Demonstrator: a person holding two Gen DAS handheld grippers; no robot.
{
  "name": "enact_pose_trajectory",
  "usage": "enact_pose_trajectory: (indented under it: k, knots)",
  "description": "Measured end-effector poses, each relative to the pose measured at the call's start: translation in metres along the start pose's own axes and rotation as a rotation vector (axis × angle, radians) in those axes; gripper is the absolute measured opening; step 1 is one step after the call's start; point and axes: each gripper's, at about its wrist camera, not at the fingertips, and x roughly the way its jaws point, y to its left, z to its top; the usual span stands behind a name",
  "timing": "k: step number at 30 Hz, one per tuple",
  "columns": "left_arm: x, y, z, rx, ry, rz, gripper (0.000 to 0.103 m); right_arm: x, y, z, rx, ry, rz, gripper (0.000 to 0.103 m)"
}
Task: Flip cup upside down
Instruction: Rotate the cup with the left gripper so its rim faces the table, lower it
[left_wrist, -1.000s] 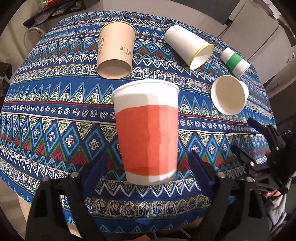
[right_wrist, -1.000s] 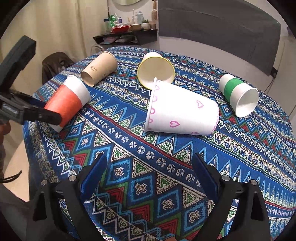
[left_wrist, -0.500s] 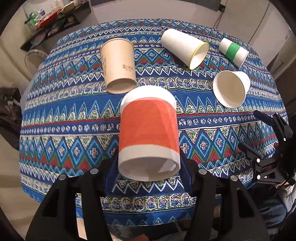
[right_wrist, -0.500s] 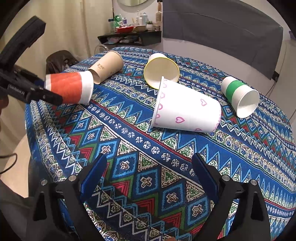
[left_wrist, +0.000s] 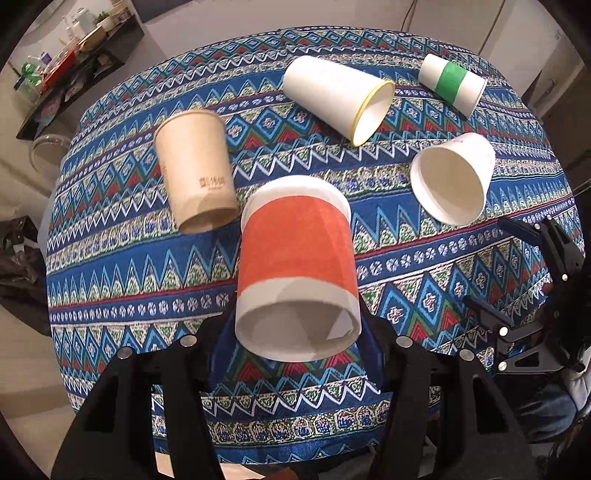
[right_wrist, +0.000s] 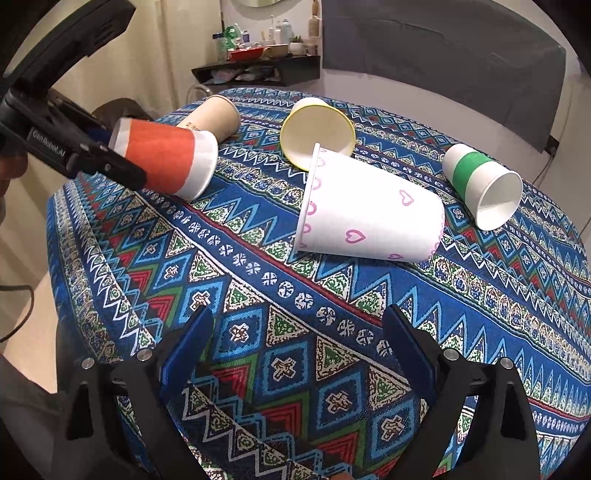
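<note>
Above the near edge of the patterned tablecloth: left gripper (left_wrist: 297, 332) is clamping its blue pads on the rim end of the orange-banded white paper cup (left_wrist: 295, 266), which is hanging clear of the cloth
Cup attitude: it is lying tilted in the grip, open mouth facing back toward the left wrist camera, closed base pointing out over the table; nothing is showing inside it
Right gripper (right_wrist: 297, 332): its jaws are standing wide apart over the blue, red and green zigzag tablecloth (right_wrist: 258, 369), holding and touching nothing
Other containers, all lying on their sides and showing empty mouths: a plain brown paper cup (left_wrist: 194, 170); a white paper cup with a yellow rim (left_wrist: 340, 98); a white paper cup with a green band (left_wrist: 452, 83); a white paper cup printed with pink hearts (right_wrist: 369, 216)
Right wrist view only: it is showing the pink hearts, the orange cup (right_wrist: 166, 158) from the side with its base toward the table centre, and a dark wall shelf of bottles (right_wrist: 258, 66)
Left wrist view only: it is looking into the heart cup's mouth (left_wrist: 448, 188), with the right gripper's black frame (left_wrist: 535, 295) at the right edge
</note>
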Motion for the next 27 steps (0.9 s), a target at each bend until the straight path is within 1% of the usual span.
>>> enact_pose_trajectory:
  k: [6, 9, 11, 12, 13, 15, 16, 18, 19, 20, 21, 24, 27]
  knots:
    - [0.000, -0.007, 0.025, 0.029, -0.006, 0.025, 0.058, 0.005, -0.003, 0.003, 0.001, 0.008, 0.001, 0.089]
    - [-0.002, -0.009, 0.030, 0.044, -0.025, 0.030, 0.058, 0.009, -0.006, 0.005, 0.008, 0.010, 0.005, 0.089]
    - [-0.003, -0.009, 0.030, 0.052, -0.028, 0.017, 0.068, 0.011, -0.008, 0.007, 0.012, 0.011, 0.005, 0.089]
    - [-0.004, -0.008, 0.030, 0.050, -0.032, 0.009, 0.075, 0.011, -0.008, 0.006, 0.012, 0.011, 0.006, 0.089]
    - [-0.005, -0.007, 0.029, 0.048, -0.035, 0.005, 0.077, 0.012, -0.010, 0.007, 0.015, 0.012, 0.007, 0.089]
    - [-0.004, -0.006, 0.026, 0.044, -0.037, -0.001, 0.078, 0.014, -0.011, 0.007, 0.017, 0.010, 0.007, 0.089]
    - [-0.004, -0.004, 0.023, 0.041, -0.036, -0.005, 0.081, 0.014, -0.011, 0.008, 0.018, 0.008, 0.007, 0.089]
    - [-0.004, -0.001, 0.019, 0.032, -0.036, -0.016, 0.085, 0.014, -0.012, 0.010, 0.018, 0.001, 0.008, 0.089]
    - [-0.003, -0.001, 0.018, 0.030, -0.035, -0.018, 0.090, 0.013, -0.012, 0.010, 0.017, -0.002, 0.007, 0.089]
    - [-0.002, 0.000, 0.014, 0.031, -0.037, -0.021, 0.093, 0.012, -0.011, 0.009, 0.015, -0.007, 0.004, 0.089]
    - [-0.002, 0.001, 0.011, 0.031, -0.040, -0.028, 0.094, 0.010, -0.011, 0.009, 0.012, -0.010, 0.003, 0.089]
    - [0.000, 0.003, 0.000, 0.027, -0.045, -0.059, 0.095, 0.006, -0.005, 0.009, 0.003, -0.020, -0.010, 0.089]
    - [0.000, 0.004, -0.011, 0.035, -0.057, -0.048, 0.097, 0.001, -0.001, 0.008, -0.003, -0.036, -0.018, 0.089]
